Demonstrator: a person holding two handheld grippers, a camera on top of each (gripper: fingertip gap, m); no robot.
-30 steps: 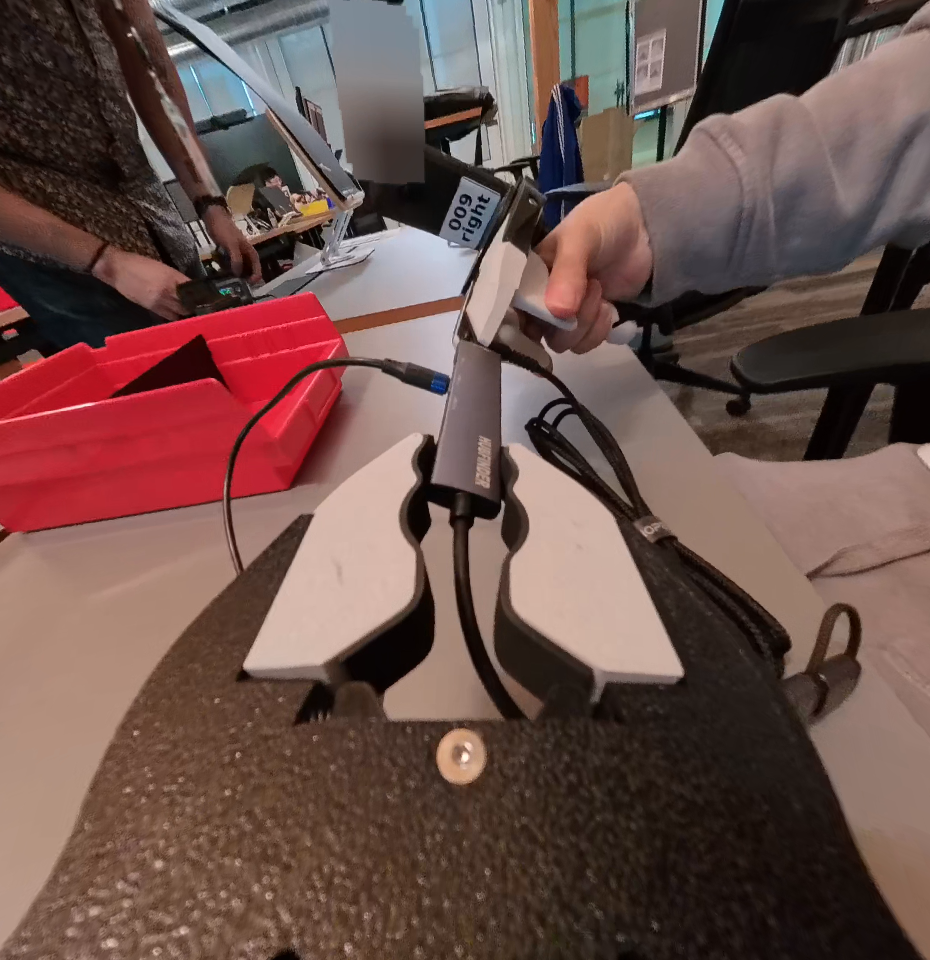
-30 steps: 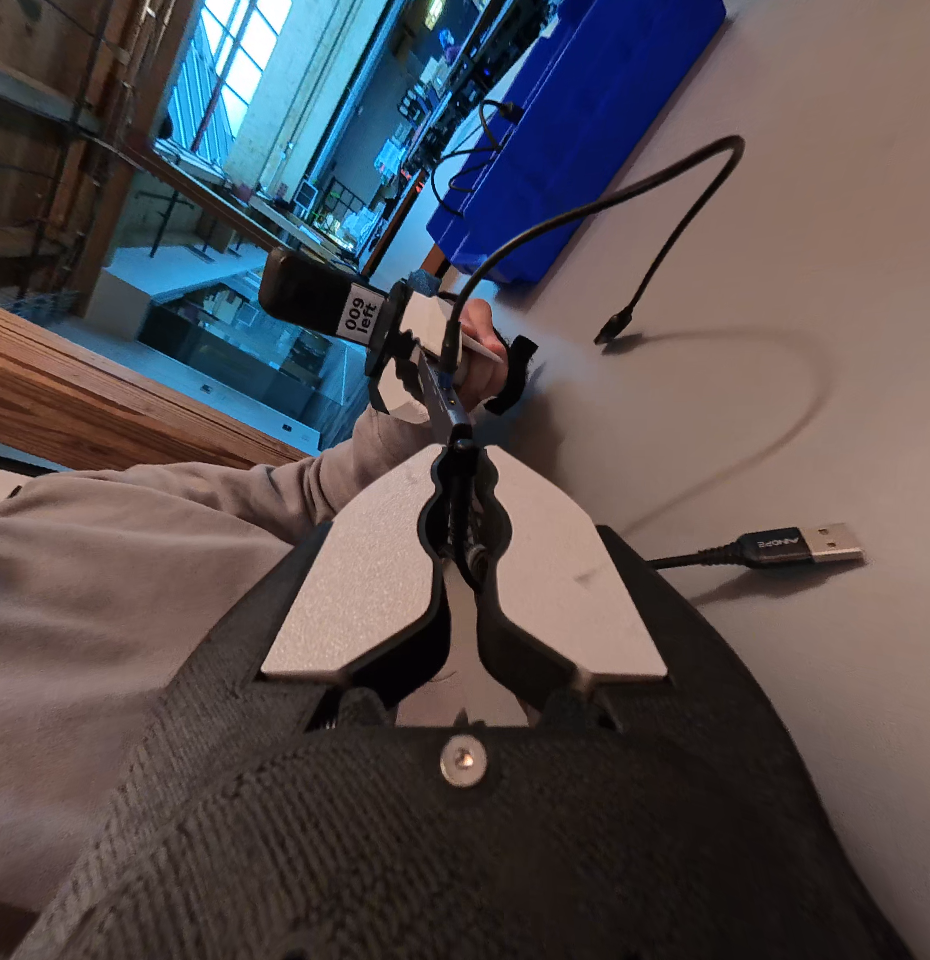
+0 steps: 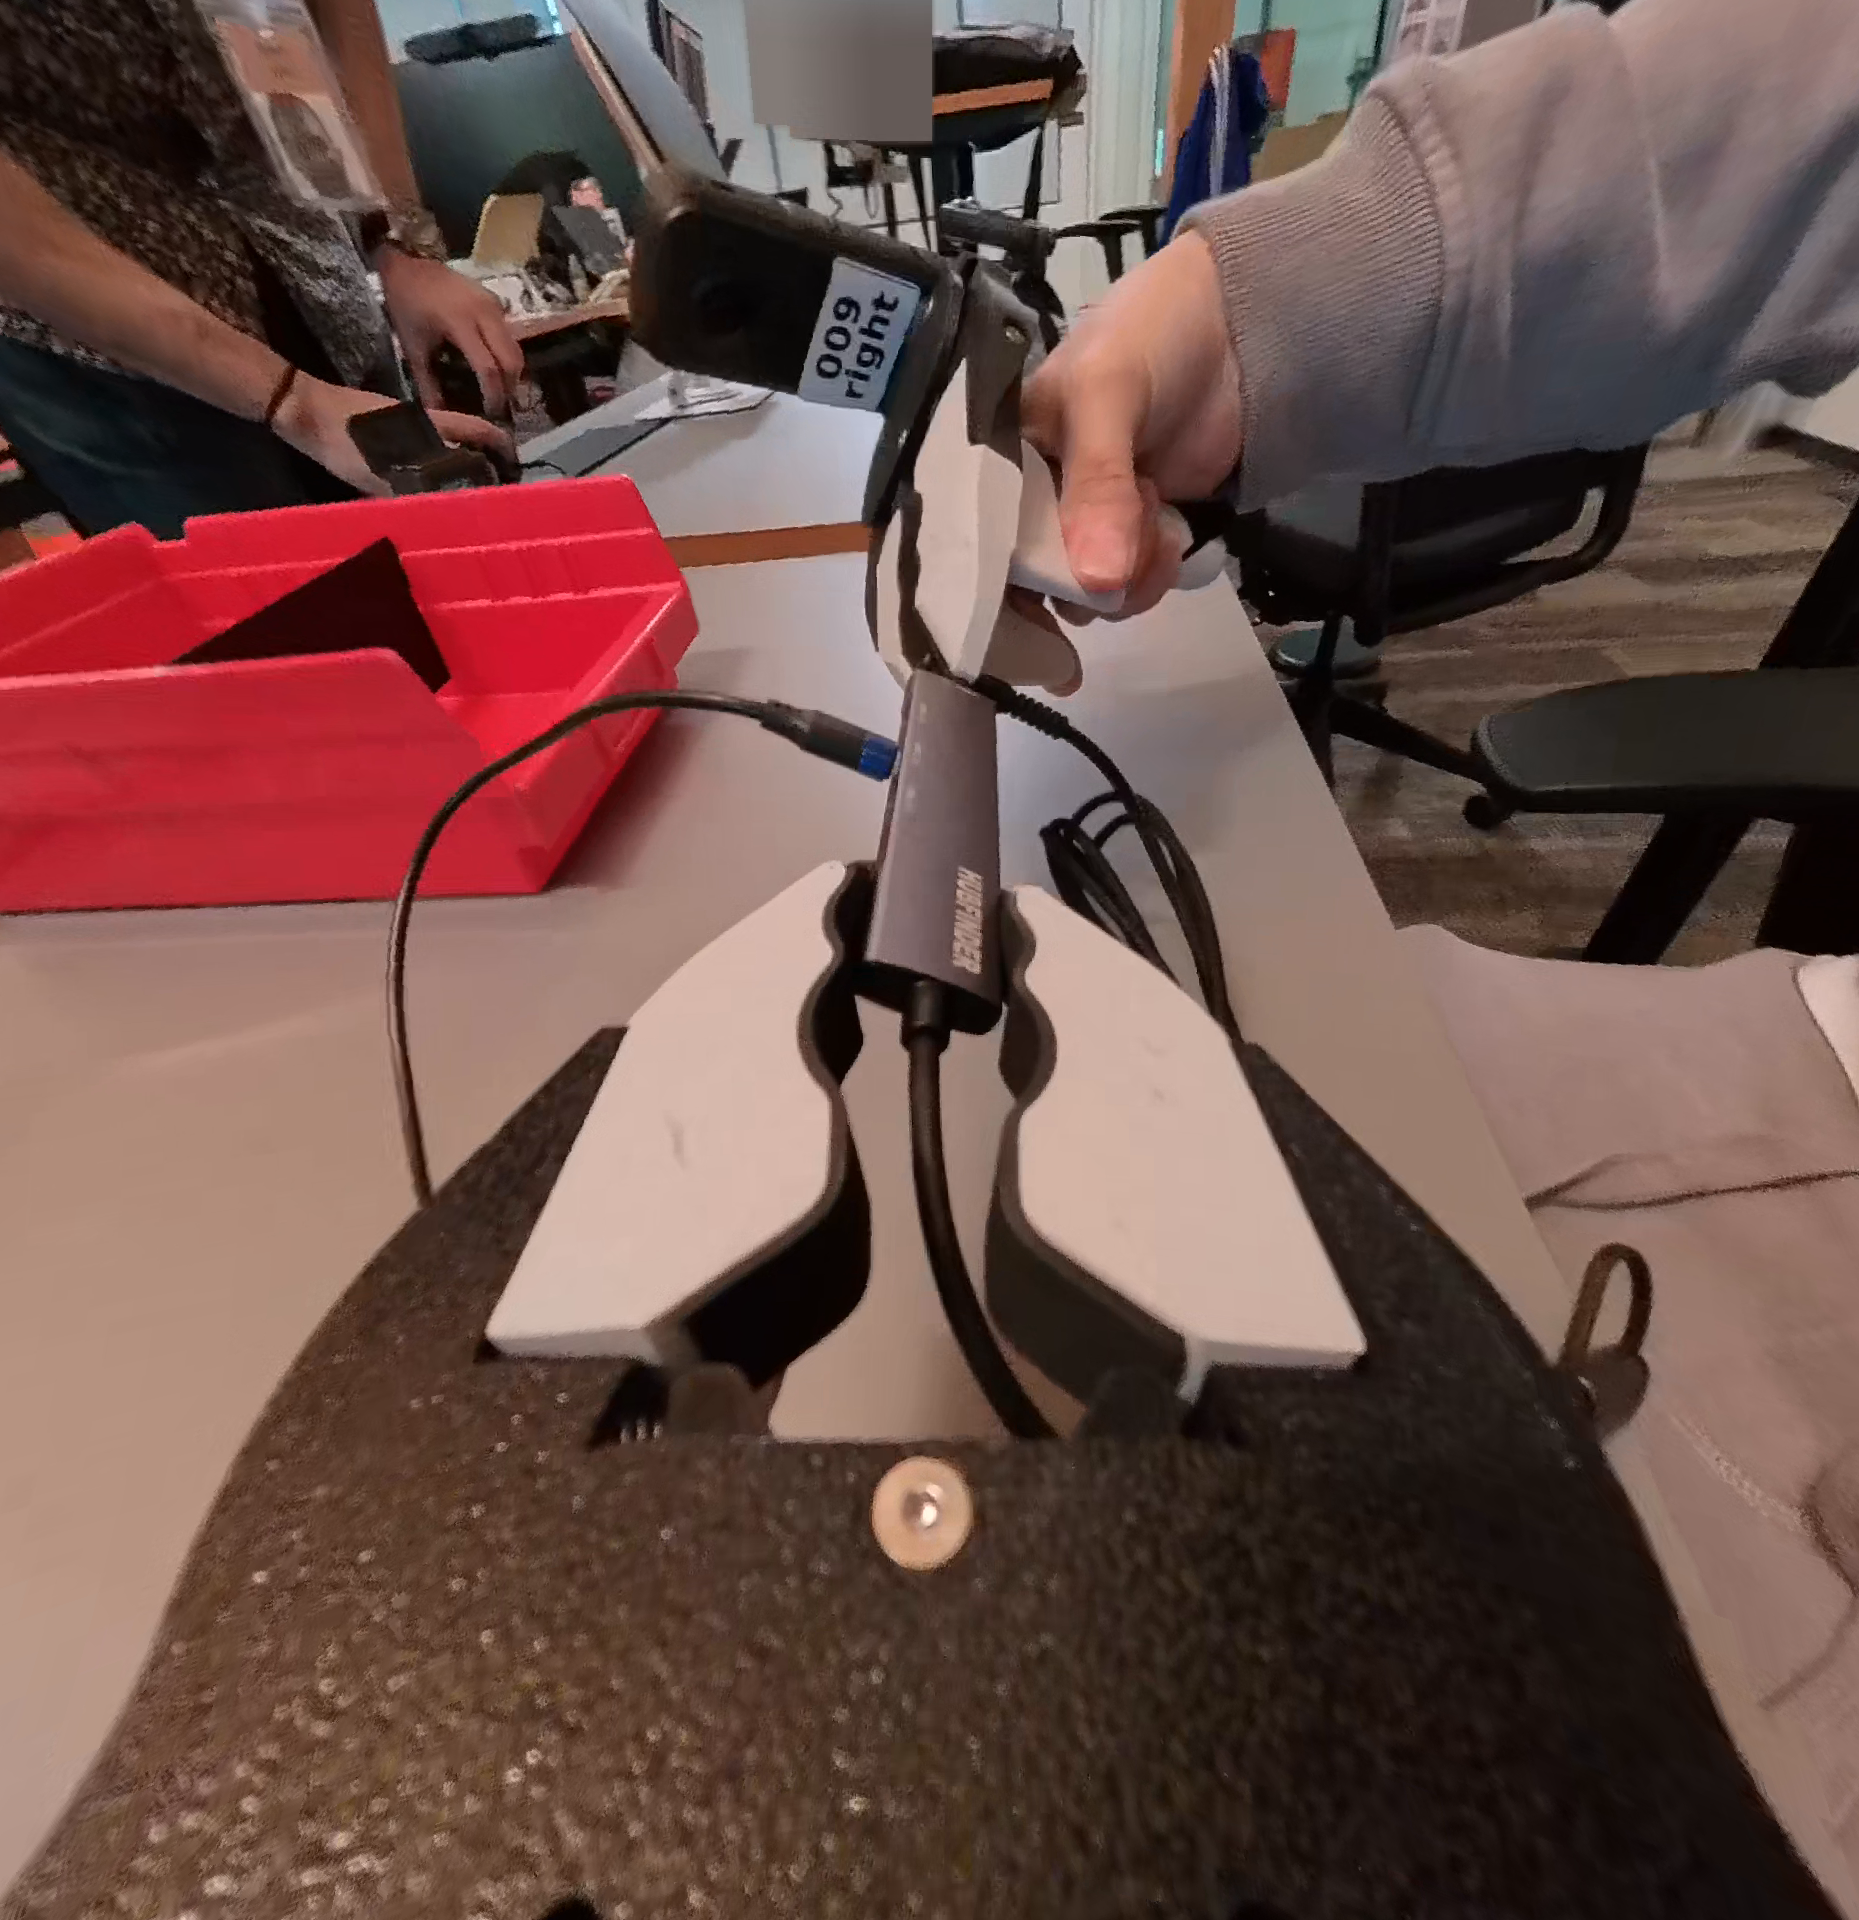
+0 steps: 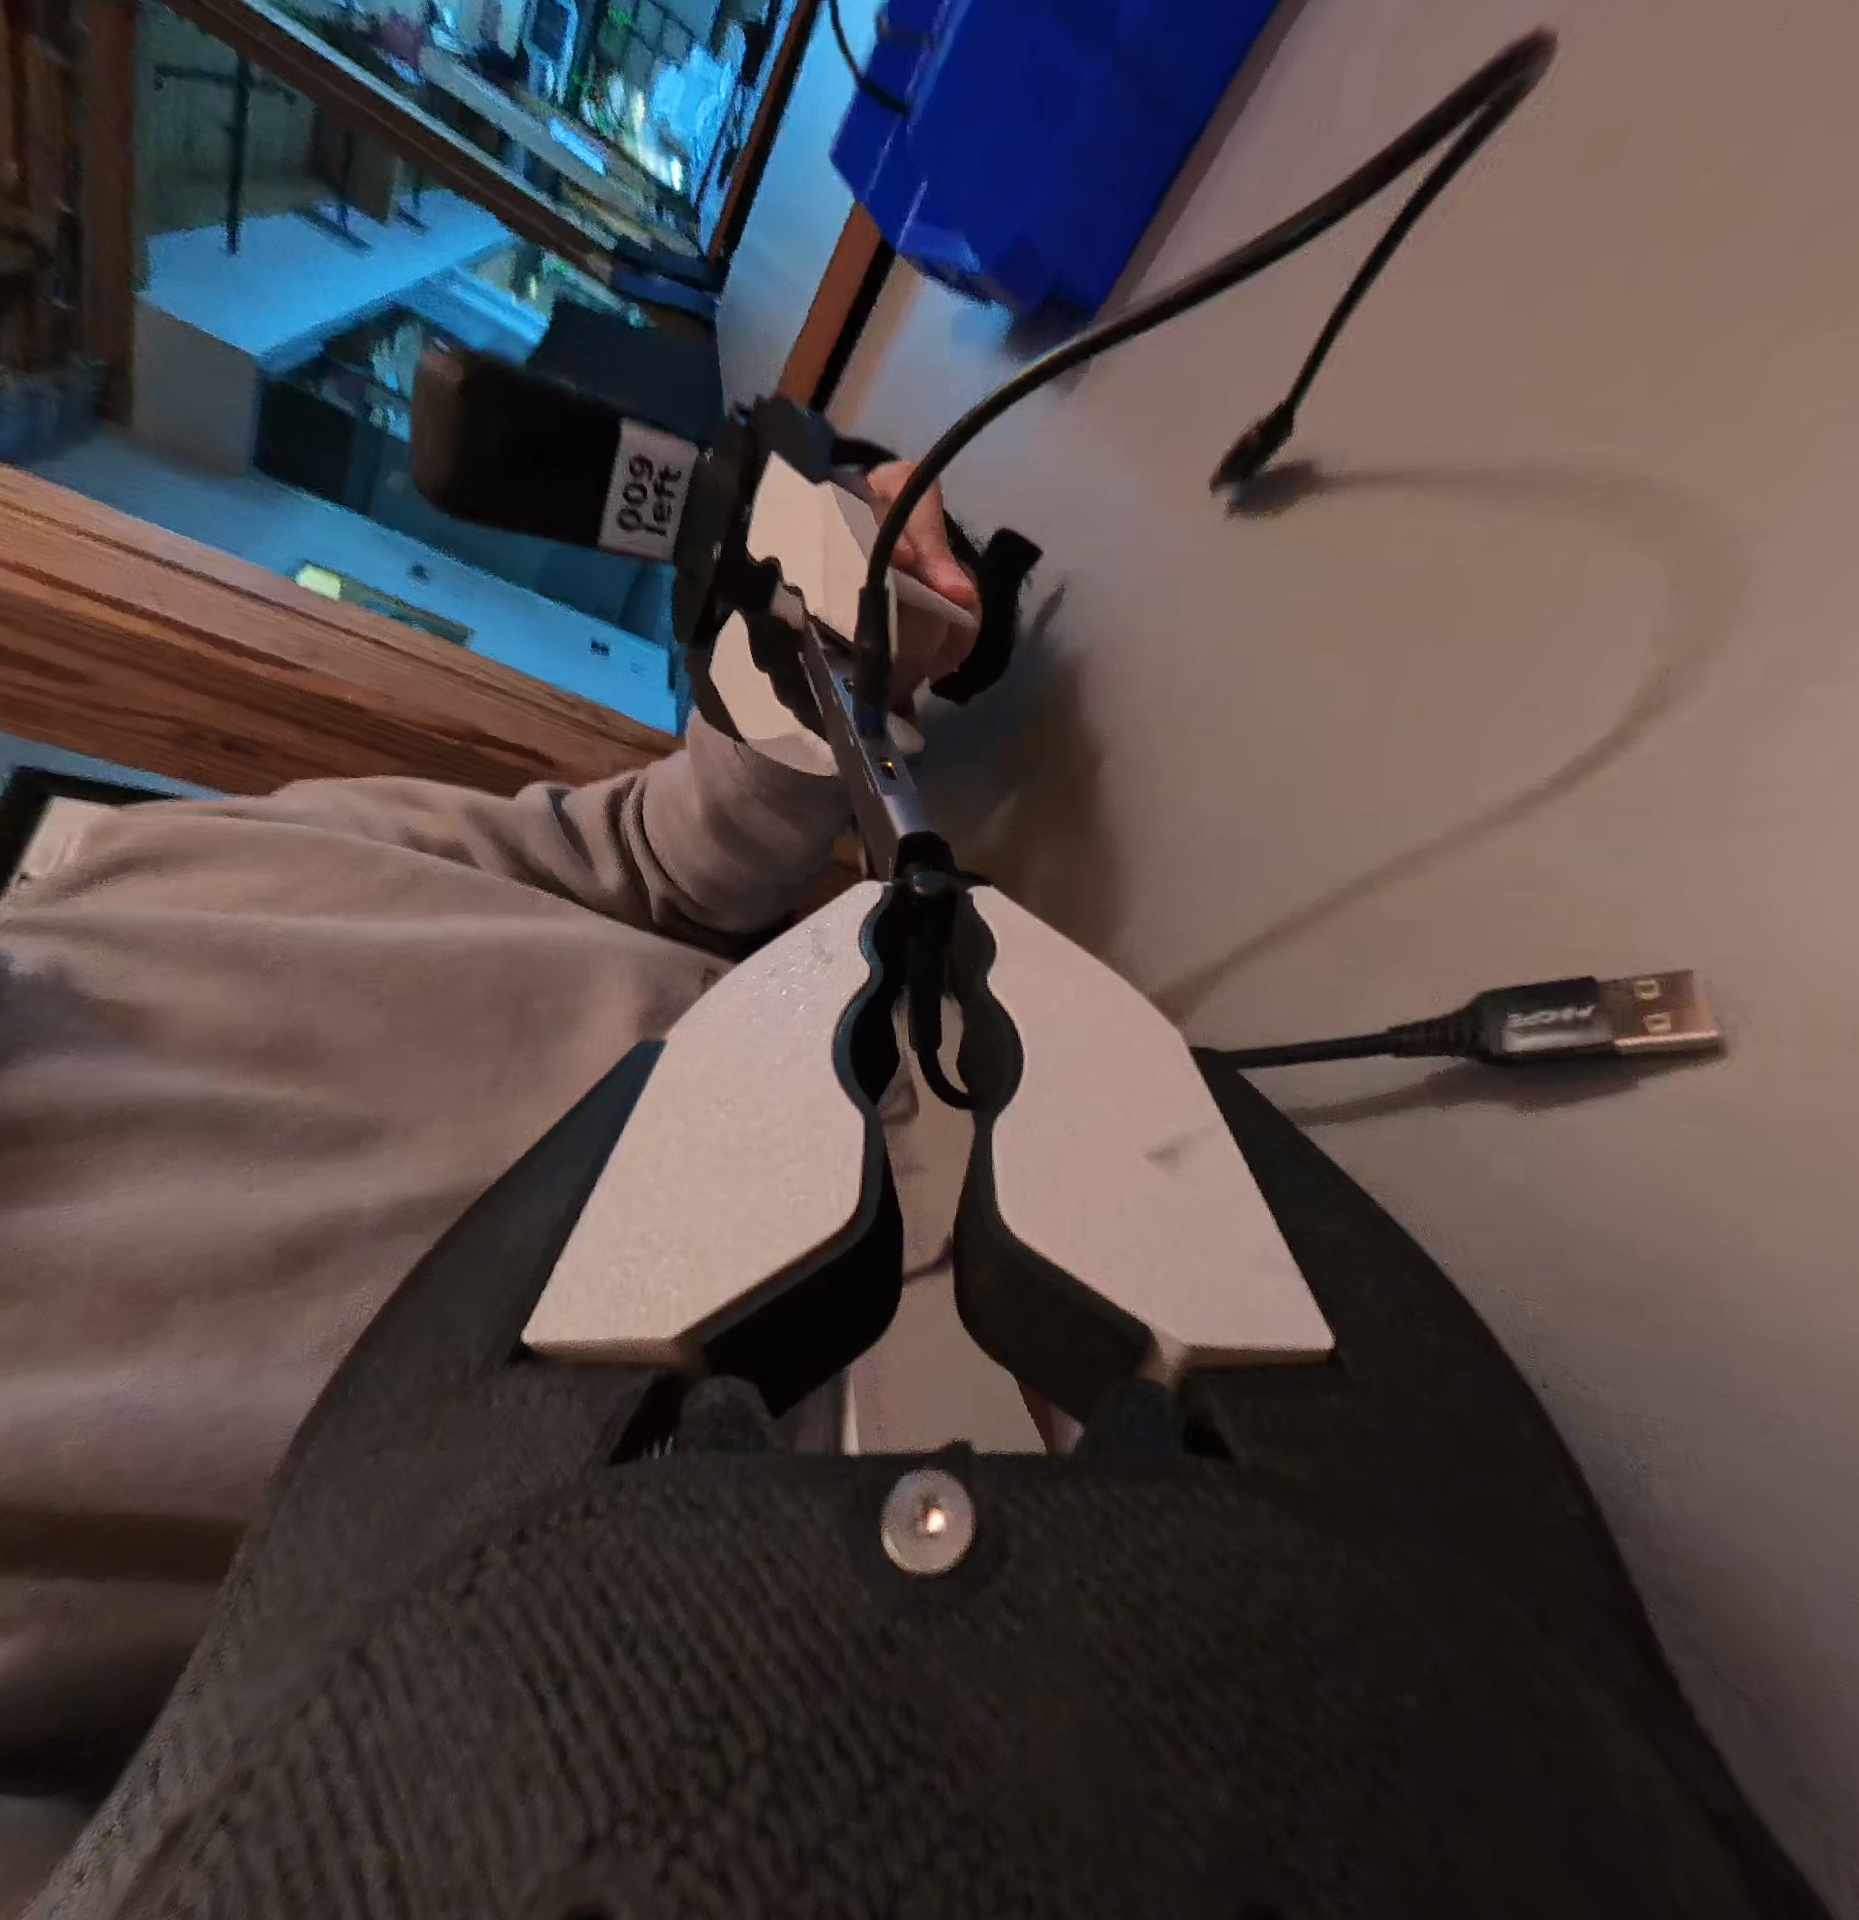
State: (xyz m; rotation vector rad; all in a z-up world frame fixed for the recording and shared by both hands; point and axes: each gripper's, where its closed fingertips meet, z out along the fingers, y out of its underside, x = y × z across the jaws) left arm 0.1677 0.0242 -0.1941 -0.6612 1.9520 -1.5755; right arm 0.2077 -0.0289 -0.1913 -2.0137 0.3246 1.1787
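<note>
My left gripper (image 3: pixel 930 935) is shut on the near end of a dark grey USB hub (image 3: pixel 940 831), held above the grey table (image 3: pixel 177 1091). The hub's own cable runs back between my fingers. A black cable with a blue-tipped plug (image 3: pixel 831 743) sits in the hub's left side. My right gripper (image 3: pixel 956 665) is at the hub's far end. In the right wrist view my right gripper (image 4: pixel 920 904) is shut on a small black cable plug (image 4: pixel 920 997) at the hub's (image 4: pixel 873 769) end. The left gripper (image 4: pixel 790 634) holds the hub's other end.
A red bin (image 3: pixel 281 790) stands on the table to the left and a blue bin (image 4: pixel 1050 135) at the far side. A braided cable with a USB plug (image 4: pixel 1590 1023) lies on the table, with coiled black cable (image 3: pixel 1133 862) nearby. A person (image 3: pixel 125 260) stands behind the red bin. Office chairs (image 3: pixel 1683 748) stand at the right. One gripper's finger ends stand about 8 centimeters off the other's.
Both grippers keep their holds. The right gripper and hub have shifted and tilted a little, and the right wrist view is blurred. The side cable has swung with the hub.
</note>
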